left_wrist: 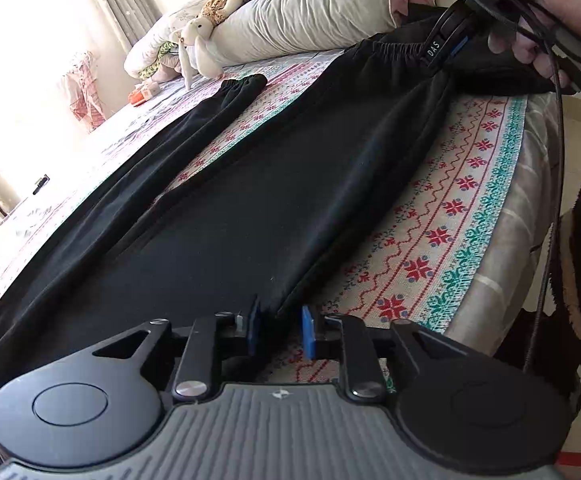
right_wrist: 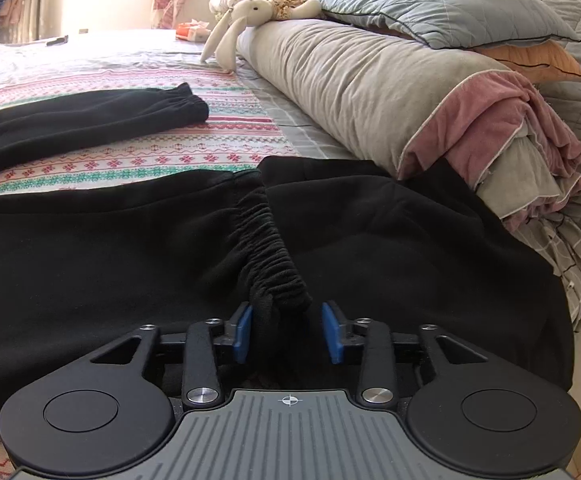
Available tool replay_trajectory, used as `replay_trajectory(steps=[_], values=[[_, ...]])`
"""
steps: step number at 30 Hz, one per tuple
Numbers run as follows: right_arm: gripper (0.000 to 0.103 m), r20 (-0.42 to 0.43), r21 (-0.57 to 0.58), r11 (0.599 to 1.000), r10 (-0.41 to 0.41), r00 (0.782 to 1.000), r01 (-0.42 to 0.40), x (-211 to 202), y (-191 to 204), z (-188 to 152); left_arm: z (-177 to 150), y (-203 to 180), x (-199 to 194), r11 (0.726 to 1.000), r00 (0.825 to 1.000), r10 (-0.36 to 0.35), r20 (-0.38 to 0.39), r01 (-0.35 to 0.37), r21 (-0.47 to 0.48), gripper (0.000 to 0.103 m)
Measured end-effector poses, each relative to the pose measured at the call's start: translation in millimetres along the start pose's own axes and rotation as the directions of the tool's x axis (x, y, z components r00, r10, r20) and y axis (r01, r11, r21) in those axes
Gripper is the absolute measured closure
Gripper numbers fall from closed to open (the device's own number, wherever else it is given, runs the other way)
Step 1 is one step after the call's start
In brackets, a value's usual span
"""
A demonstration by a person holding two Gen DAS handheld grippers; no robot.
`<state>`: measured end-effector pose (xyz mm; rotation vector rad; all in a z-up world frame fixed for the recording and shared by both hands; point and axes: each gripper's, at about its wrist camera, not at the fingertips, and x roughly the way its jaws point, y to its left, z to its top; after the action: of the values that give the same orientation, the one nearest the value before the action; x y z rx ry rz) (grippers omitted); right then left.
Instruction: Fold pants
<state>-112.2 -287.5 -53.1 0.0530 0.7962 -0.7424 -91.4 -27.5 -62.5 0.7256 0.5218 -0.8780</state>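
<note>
Black pants (left_wrist: 250, 200) lie spread flat on a patterned blanket (left_wrist: 470, 200) on the bed, legs apart. My left gripper (left_wrist: 280, 330) sits at the near edge of the waist end, blue pads a little apart with the fabric edge between them. My right gripper (right_wrist: 288, 330) is at the gathered cuff (right_wrist: 274, 256) of the near leg, pads apart with the cuff fabric between them. It shows in the left wrist view (left_wrist: 446, 46) at that cuff. The other leg's cuff (right_wrist: 178, 104) lies further out.
A second black garment (right_wrist: 410, 240) lies beside the cuff. A rolled grey quilt (right_wrist: 350, 80), pillows (right_wrist: 450, 8) and a stuffed rabbit (right_wrist: 246, 20) line the far side. The bed edge (left_wrist: 530, 240) runs along the right of the left wrist view.
</note>
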Motion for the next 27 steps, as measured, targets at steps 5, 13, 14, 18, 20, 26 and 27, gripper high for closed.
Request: replay_trajectory(steps=[5,13,14,18,20,26,27], values=[[0.039,0.049,0.034,0.999,0.021,0.999,-0.022,-13.5,-10.7,9.7,6.3,12.6,-11.8,0.993,0.998,-0.056,0.023,0.058,-0.102,0.026],[0.020,0.101,0.078,0.993,0.077,0.992,-0.085,-27.6,-10.9,29.8,11.2,65.1,-17.3,0.947,1.000,0.018,-0.021,-0.024,-0.321,0.002],[0.018,0.100,0.100,0.989,0.103,0.990,-0.113,-28.8,-10.8,33.1,10.2,73.5,-17.0,0.936,0.999,0.027,-0.044,-0.040,-0.349,0.001],[0.016,0.072,0.137,0.960,0.235,0.969,-0.243,-30.7,4.6,49.5,4.9,109.8,-18.2,0.877,0.991,0.058,-0.124,-0.110,-0.467,0.000],[0.015,0.074,0.114,0.947,0.293,0.953,-0.300,-36.2,20.9,60.7,3.0,128.7,-21.8,0.836,0.985,0.072,-0.157,-0.145,-0.530,0.000],[0.008,0.129,-0.036,0.914,0.406,0.905,-0.405,-63.7,83.6,94.4,-3.4,176.9,-37.9,0.741,0.968,0.153,-0.200,-0.246,-0.625,0.000],[0.007,0.130,-0.061,0.902,0.431,0.893,-0.427,-66.4,95.3,98.3,-5.9,184.3,-38.4,0.725,0.961,0.179,-0.212,-0.274,-0.632,0.000]])
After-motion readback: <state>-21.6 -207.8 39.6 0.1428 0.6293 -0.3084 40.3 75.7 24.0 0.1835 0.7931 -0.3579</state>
